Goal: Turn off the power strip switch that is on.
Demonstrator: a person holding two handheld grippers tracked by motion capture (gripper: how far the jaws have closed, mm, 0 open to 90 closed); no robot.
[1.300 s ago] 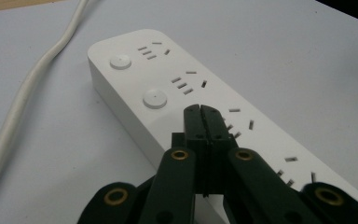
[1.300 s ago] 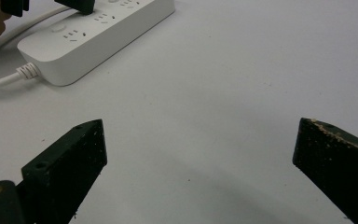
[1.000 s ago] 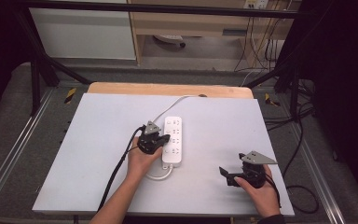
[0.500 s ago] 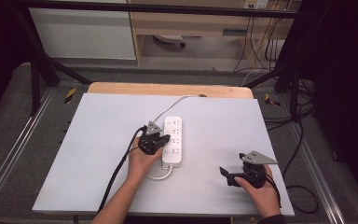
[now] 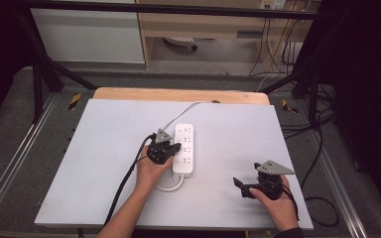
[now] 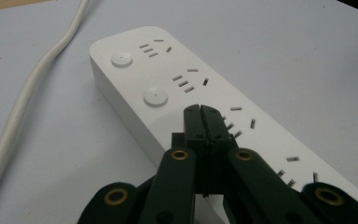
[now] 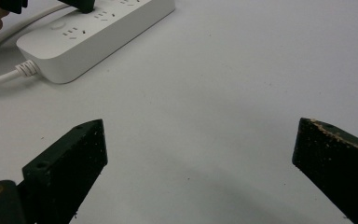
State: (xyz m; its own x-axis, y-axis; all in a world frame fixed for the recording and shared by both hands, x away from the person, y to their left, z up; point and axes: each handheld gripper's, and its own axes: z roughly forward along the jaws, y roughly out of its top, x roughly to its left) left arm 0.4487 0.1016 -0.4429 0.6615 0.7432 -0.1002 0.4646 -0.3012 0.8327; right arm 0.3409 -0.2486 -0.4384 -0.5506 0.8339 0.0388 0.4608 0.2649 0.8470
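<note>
- Left gripper [image 6: 200, 108]: jaws pressing flat together, nothing between them; tips sitting over the top face of the white power strip [image 6: 168, 84], just past the 2nd round button [image 6: 155, 96]. Contact w/ the strip surface: cannot tell.
- Right gripper [image 7: 200, 140]: jaws spreading wide apart, holding nothing, bare table surface [image 7: 242, 84] showing between them.
- High view: left gripper [image 5: 171, 151] lying at the left edge of the power strip [image 5: 186, 148], approx. mid-table; right gripper [image 5: 240, 187] resting well apart, near the front right of the table [image 5: 104, 129].
- White cord [image 6: 23, 98] running along the strip's left side in left gripper view; a loop curling out at the strip's near end in high view.
- Hidden/unclear: left jaws covering part of the 3rd socket group; strip's near end being cut off by the frame in left gripper view. In right gripper view, strip's far end and the other gripper being cropped at top edge.
</note>
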